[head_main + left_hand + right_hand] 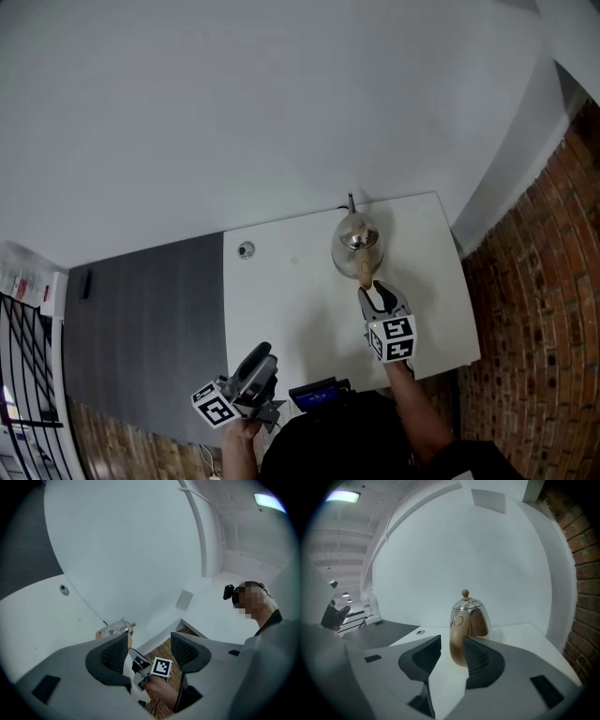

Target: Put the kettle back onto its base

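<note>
1. Kettle (356, 242): stands upright on the white table (281, 309), toward the far edge. It has a shiny metal body and a knob on the lid, and its pale wooden handle (365, 272) is turned toward the person. A thin cord (350, 201) leaves from behind it at the table's far edge. Whether a base sits under it: cannot tell from any view
2. Right gripper (373, 290): over the table, just on the near side of the kettle, pointing at it and tilted a little downward. Its marker cube (392, 338) is at the rear, with the hand behind that
3. Right gripper view: fingers (424, 657) spread well apart. The handle (458, 639) stands in the gap at the tips, close against the right-side pad (483, 660), with bare table showing between it and the other pad. Not clamped; contact at the near pad cannot be confirmed
4. Left gripper (261, 358): at the near-left edge of the table, held level, well apart from the kettle
5. Left gripper view: fingers (112, 656) spread wide, nothing between them. Through the gap show the right gripper's marker cube (161, 666), the hand holding it and a brick-patterned floor (165, 648). The kettle (115, 630) appears beyond the left-side pad, untouched
6. Other: a small round fitting (246, 249) is set in the table top to the left of the kettle; a brick wall (553, 281) runs along the right
</note>
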The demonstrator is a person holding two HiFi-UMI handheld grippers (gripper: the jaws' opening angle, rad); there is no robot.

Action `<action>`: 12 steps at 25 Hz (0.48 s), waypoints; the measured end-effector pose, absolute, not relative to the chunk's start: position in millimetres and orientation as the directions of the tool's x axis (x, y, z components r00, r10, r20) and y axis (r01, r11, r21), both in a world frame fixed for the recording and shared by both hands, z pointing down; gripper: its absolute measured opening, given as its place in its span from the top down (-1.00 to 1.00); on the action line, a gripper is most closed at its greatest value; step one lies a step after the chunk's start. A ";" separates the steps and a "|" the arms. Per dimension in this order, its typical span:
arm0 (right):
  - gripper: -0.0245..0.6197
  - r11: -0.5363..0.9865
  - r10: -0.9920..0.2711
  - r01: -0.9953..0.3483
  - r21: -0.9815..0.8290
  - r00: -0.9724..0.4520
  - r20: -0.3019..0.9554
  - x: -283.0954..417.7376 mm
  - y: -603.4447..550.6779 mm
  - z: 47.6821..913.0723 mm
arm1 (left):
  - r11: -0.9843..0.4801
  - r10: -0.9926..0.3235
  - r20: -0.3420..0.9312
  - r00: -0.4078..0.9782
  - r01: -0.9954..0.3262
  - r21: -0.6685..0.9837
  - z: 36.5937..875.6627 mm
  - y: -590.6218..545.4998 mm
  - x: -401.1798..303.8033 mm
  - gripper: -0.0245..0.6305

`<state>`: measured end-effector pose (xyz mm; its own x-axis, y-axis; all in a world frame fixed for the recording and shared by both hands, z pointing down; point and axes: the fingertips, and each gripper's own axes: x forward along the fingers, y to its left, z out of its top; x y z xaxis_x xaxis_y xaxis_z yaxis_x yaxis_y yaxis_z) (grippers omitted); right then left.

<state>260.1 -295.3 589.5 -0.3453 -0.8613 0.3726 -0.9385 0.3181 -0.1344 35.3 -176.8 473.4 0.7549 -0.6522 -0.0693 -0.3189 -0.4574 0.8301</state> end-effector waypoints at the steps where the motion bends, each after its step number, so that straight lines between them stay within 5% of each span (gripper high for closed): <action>1: 0.45 0.312 -0.866 -0.940 -0.136 -0.340 0.367 260.0 -291.4 585.8 | -0.468 -0.647 -0.082 0.758 -0.309 0.828 471.4 -174.5 33.2 0.03; 12: 0.45 0.257 -0.898 -0.955 -0.149 -0.293 0.329 253.7 -212.8 551.0 | -0.528 -0.587 -0.192 0.787 -0.192 0.827 463.9 -125.1 7.6 0.03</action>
<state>253.7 -212.8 551.0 -0.2935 -0.8977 0.3285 -0.9547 0.2574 -0.1495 7.6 -125.1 463.9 0.7867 -0.5866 -0.1925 -0.1916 -0.5284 0.8271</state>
